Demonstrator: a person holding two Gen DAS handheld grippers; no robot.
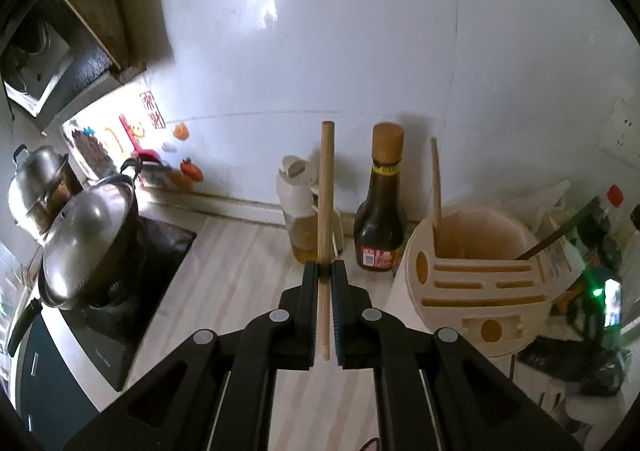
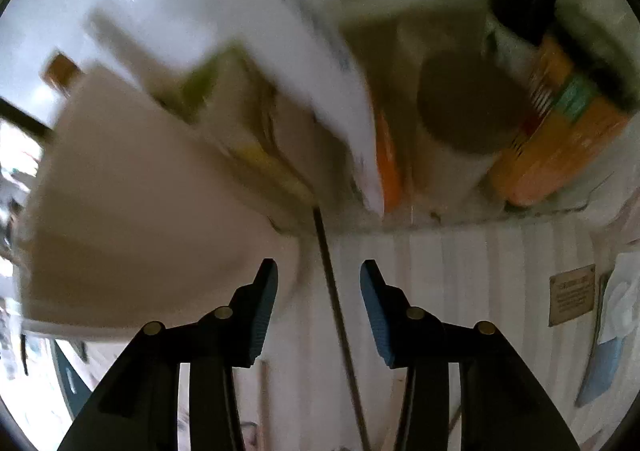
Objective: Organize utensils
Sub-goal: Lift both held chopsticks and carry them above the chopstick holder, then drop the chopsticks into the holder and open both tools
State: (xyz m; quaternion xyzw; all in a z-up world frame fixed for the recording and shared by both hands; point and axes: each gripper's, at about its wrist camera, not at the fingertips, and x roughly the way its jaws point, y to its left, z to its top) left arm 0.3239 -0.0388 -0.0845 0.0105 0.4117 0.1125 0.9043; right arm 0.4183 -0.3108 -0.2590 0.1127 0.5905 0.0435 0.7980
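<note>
A: Start with the big things. What is in front of you?

B: The pale wood-grain worktop (image 1: 240, 271) runs to a white wall. On it, right of your left claw (image 1: 325, 271), stands the round cream utensil holder (image 1: 472, 279), with slots and holes across its near top and an open well behind.

A: What is in the well?

B: One light wooden chopstick (image 1: 436, 187) leans at its left edge, and a dark stick (image 1: 556, 239) pokes in from the right.

A: And around it?

B: A lidded steel pot (image 1: 88, 235) sits on the dark cooktop (image 1: 132, 291) at the left. A dark sauce bottle (image 1: 380, 207) and an oil dispenser (image 1: 300, 207) stand by the wall, behind your left claw.

A: The claws?

B: Your left claw is clamped on a light wooden chopstick (image 1: 326, 211), held upright. Your right claw (image 2: 319, 291) has its jaws parted; a thin dark chopstick (image 2: 336, 307) runs between the blue pads (image 2: 264, 307), touching neither. That view is blurred; the holder (image 2: 132, 191) fills its left, with packets (image 2: 560, 123) beyond.
</note>
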